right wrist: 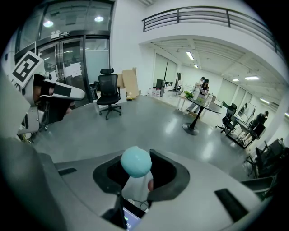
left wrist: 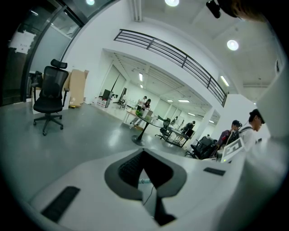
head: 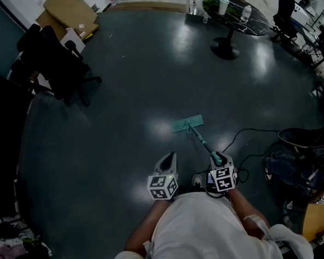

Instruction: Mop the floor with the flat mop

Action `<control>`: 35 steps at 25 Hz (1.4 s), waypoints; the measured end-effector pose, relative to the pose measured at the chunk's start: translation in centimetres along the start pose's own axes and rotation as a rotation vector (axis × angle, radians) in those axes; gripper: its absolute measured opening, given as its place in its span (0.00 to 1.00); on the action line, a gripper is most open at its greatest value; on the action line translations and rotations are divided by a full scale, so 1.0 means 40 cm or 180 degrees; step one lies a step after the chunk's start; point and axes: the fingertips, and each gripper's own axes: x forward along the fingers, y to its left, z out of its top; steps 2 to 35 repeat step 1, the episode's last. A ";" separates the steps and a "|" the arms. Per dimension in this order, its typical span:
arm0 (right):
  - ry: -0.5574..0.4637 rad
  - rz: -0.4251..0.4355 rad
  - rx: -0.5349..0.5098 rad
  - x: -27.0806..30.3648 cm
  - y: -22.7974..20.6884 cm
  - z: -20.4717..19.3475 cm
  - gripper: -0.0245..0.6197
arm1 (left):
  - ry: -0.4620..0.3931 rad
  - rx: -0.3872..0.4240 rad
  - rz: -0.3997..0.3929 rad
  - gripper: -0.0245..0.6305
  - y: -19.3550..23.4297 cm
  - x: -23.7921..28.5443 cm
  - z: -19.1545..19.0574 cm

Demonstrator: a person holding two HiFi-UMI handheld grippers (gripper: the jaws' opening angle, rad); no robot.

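Grey glossy floor (head: 127,95) is lying open ahead; round table (head: 257,27) and black office chair (head: 60,72) are sitting well apart at its far edges. Teal flat mop (head: 188,123) is resting its rectangular pad flat on the floor ahead of both tongs, thin handle slanting back. Right tongs (head: 217,159) are clamping the handle under its rounded cap (right wrist: 135,162). Left tongs (head: 168,158) are sitting closed, empty, alongside.

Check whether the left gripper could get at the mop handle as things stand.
Probably yes: the empty left gripper hangs beside the right gripper, which is shut on the mop handle, with only bare floor between them. Its fingers look shut, so they must open first.
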 end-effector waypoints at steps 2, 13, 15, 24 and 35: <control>0.0008 0.0003 -0.0004 -0.001 0.001 -0.005 0.21 | 0.0001 -0.0002 0.0001 0.04 -0.001 -0.003 0.001; 0.0008 0.0003 -0.0004 -0.001 0.001 -0.005 0.21 | 0.0001 -0.0002 0.0001 0.04 -0.001 -0.003 0.001; 0.0008 0.0003 -0.0004 -0.001 0.001 -0.005 0.21 | 0.0001 -0.0002 0.0001 0.04 -0.001 -0.003 0.001; 0.0008 0.0003 -0.0004 -0.001 0.001 -0.005 0.21 | 0.0001 -0.0002 0.0001 0.04 -0.001 -0.003 0.001; 0.0008 0.0003 -0.0004 -0.001 0.001 -0.005 0.21 | 0.0001 -0.0002 0.0001 0.04 -0.001 -0.003 0.001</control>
